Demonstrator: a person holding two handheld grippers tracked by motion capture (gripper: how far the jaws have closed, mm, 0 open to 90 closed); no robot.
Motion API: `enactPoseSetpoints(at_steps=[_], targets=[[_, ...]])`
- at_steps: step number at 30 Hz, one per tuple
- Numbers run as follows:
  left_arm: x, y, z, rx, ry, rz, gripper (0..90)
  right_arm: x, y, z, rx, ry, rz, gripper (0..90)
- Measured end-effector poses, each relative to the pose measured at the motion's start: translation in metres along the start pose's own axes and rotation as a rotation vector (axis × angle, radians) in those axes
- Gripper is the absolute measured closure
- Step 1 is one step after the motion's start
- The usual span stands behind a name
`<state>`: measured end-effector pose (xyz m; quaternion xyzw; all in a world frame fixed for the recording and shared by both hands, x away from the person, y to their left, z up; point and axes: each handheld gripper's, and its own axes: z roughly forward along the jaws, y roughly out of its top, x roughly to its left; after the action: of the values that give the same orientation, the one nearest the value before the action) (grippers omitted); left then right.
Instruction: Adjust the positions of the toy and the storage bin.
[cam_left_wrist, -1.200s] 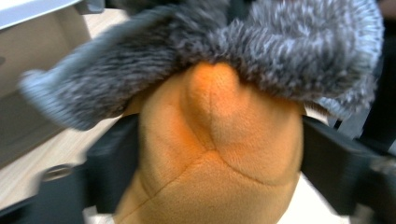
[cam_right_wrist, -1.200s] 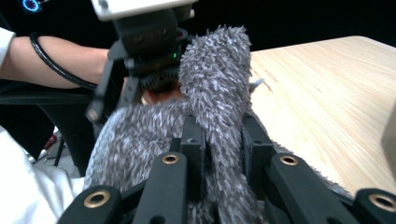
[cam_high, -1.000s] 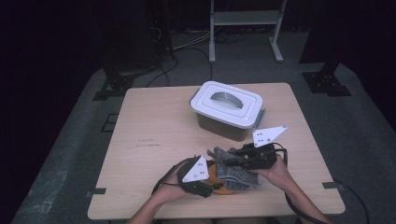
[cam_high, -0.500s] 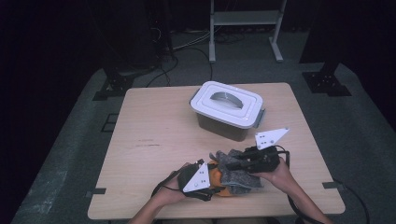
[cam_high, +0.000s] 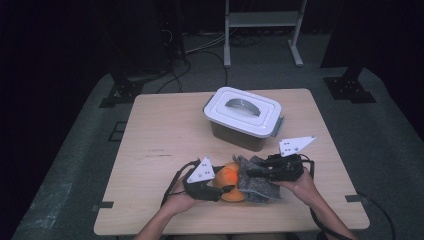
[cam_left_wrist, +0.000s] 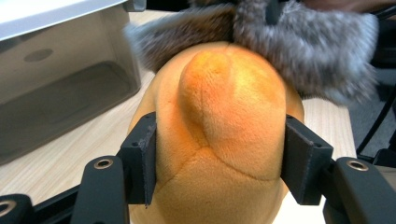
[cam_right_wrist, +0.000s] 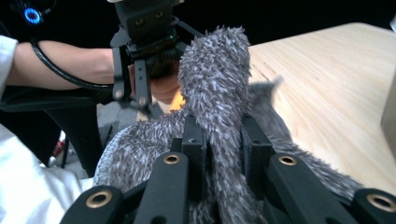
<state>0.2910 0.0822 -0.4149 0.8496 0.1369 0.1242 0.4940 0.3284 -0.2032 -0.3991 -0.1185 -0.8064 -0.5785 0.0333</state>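
Plush toy lies just in front of the box; our left gripper has been closing on its orange end, our right gripper pinching the grey fur.

The high view looks forward and down on the table from above its near edge. Each gripper view sits very close, low over the tabletop. All three share the orange-and-grey plush toy at the near edge.
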Motion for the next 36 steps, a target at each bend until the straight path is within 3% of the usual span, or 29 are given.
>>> enactPoseSetpoints(at_steps=[6,13,18,20,23,25,31,36], targets=[[-0.003,0.013,0.01,0.046,0.02,0.019,37.4,0.002,0.018,0.015,0.003,0.001,-0.049,75.4],[0.009,0.004,0.005,0.009,0.021,-0.085,37.3,-0.011,0.001,-0.002,-0.013,-0.061,0.003,75.5],[0.013,0.007,0.006,0.004,0.033,-0.155,37.1,-0.006,-0.006,-0.009,-0.019,-0.071,0.001,75.4],[0.013,0.011,0.009,0.018,0.029,-0.152,37.2,-0.003,-0.003,-0.008,-0.027,-0.06,-0.003,75.4],[0.004,0.02,0.016,0.052,0.038,-0.082,36.6,0.002,0.008,0.003,-0.018,-0.031,-0.048,75.4],[0.0,0.023,0.018,0.06,0.045,-0.058,36.2,0.003,0.013,0.007,-0.024,-0.025,-0.06,75.5],[0.005,0.018,0.012,0.039,0.066,-0.084,36.2,-0.002,0.012,0.001,-0.007,-0.07,-0.053,75.5],[0.001,0.024,0.013,0.078,0.068,-0.056,37.0,-0.001,0.006,-0.004,-0.024,-0.064,-0.032,75.4]])
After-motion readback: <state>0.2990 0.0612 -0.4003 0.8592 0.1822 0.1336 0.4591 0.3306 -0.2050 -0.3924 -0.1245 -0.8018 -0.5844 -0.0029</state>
